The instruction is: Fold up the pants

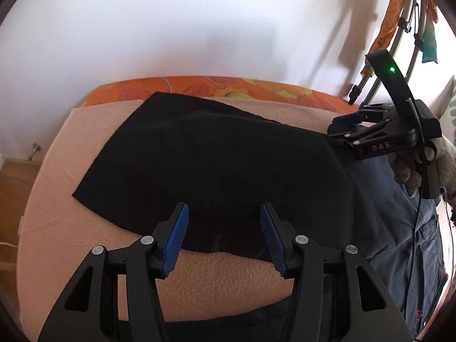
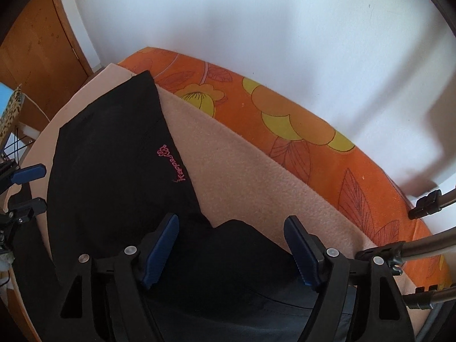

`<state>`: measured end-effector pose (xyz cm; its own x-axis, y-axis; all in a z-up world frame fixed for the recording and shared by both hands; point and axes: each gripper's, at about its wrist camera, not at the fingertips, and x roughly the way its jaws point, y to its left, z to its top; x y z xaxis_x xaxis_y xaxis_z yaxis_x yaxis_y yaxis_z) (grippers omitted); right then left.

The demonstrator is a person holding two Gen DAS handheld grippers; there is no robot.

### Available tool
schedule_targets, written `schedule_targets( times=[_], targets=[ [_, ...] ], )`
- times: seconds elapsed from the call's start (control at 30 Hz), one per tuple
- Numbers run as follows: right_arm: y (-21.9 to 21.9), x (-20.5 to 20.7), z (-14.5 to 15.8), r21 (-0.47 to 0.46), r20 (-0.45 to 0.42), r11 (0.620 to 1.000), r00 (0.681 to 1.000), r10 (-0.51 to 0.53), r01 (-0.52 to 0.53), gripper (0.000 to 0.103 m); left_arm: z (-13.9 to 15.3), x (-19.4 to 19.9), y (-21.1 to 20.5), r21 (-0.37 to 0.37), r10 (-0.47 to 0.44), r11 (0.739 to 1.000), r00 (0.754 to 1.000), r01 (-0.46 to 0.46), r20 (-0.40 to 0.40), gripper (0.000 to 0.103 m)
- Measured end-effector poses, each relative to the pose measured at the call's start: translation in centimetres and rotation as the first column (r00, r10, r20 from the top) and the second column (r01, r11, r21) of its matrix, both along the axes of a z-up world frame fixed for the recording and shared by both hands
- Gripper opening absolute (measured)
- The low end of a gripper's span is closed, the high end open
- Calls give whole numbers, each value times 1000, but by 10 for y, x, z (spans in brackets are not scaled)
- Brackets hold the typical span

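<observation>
The left tool (image 1: 224,238) is hovering with jaws spread over the near edge of the black pants (image 1: 216,165); the right tool (image 2: 230,249) is gaping likewise. The pants are lying flat on a peach blanket (image 2: 242,182) covering the bed.

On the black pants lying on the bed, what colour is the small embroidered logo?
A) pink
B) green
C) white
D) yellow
A: in the right wrist view the small stitched logo on the black pants is pink, close to the edge of the garment that borders the beige blanket.
</observation>
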<state>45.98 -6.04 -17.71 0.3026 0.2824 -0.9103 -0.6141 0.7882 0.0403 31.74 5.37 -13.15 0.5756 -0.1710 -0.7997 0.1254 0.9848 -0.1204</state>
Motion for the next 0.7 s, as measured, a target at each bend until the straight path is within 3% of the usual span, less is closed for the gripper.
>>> schedule_targets(
  times=[0.17,0.23,0.47,0.7],
  targets=[
    [1,-8,-8,3,9,1000,1000,22,-22,80,-8,6,0,6,9,1000,1000,-9,-19,51],
    [1,-11,-7,12,15,1000,1000,25,-25,73,-13,9,0,6,13,1000,999,-13,-32,51],
    [-1,-24,-1,69,1,997,999,37,-37,9,-19,17,0,13,24,1000,999,-24,-30,51],
    [-22,-52,44,184,107,983,993,-40,19,3,-1,7,23,-52,70,996,997,-71,-26,51]
  ],
)
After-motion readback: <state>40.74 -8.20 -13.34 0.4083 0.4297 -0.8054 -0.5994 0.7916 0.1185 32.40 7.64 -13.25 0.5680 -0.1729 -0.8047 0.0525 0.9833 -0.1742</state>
